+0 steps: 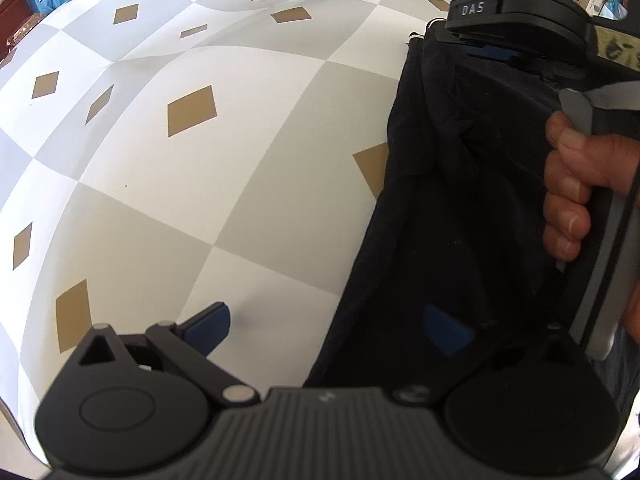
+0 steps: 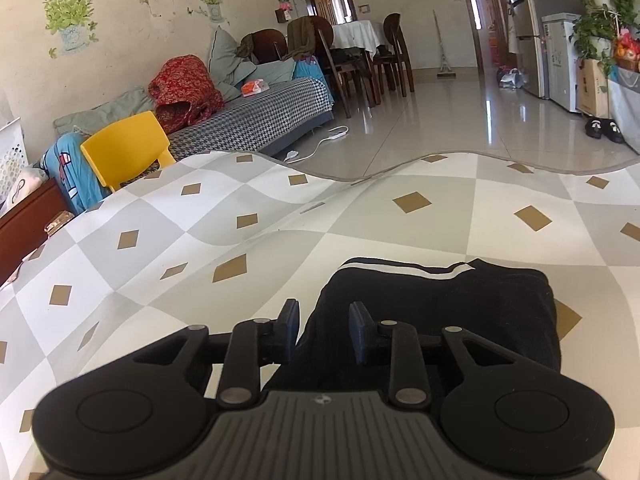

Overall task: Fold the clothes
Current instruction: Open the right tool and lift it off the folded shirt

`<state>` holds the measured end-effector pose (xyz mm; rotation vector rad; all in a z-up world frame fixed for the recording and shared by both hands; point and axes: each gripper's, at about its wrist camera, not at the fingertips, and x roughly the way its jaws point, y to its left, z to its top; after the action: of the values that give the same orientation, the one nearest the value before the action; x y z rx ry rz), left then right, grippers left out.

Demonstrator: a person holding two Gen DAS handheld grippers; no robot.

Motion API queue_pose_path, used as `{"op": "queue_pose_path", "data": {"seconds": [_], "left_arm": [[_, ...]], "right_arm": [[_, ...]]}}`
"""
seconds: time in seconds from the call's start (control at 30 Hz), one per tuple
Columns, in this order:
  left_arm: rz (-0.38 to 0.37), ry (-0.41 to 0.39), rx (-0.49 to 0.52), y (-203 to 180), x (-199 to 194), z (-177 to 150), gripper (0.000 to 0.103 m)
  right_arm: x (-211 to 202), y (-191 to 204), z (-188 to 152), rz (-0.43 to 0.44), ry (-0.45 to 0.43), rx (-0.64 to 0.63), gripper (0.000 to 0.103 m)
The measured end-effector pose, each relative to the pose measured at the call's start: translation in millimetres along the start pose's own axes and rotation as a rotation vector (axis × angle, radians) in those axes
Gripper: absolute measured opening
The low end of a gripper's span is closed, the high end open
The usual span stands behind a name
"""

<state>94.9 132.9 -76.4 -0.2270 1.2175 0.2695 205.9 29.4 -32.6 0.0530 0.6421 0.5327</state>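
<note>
The left gripper [image 1: 328, 332] is held wide open above a table covered by a checked cloth [image 1: 224, 184] of white and grey squares with tan diamonds. Its left blue pad [image 1: 208, 330] is seen over bare cloth, while its right blue pad [image 1: 446, 330] is seen against the black garment [image 1: 452, 208]; whether that pad touches the fabric cannot be told. Nothing is clamped between them. In the right wrist view, the right gripper [image 2: 324, 328] is partly open, its jaws spaced apart over the near left edge of the garment, with no fabric seen pinched. The garment is laid folded on the cloth, a white stripe [image 2: 404, 270] running along its far edge. In the left wrist view, a hand [image 1: 580, 188] is wrapped around the right gripper's handle.
</note>
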Motion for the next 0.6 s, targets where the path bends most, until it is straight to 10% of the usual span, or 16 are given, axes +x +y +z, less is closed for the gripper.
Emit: {"op": "queue_pose_path", "data": {"seconds": [0.6], "left_arm": [[0.029, -0.057, 0.079, -21.9, -4.4, -7.4, 0.103]], "right_arm": [[-88.2, -29.6, -38.9, -0.047, 0.111, -0.015, 0.034]]}}
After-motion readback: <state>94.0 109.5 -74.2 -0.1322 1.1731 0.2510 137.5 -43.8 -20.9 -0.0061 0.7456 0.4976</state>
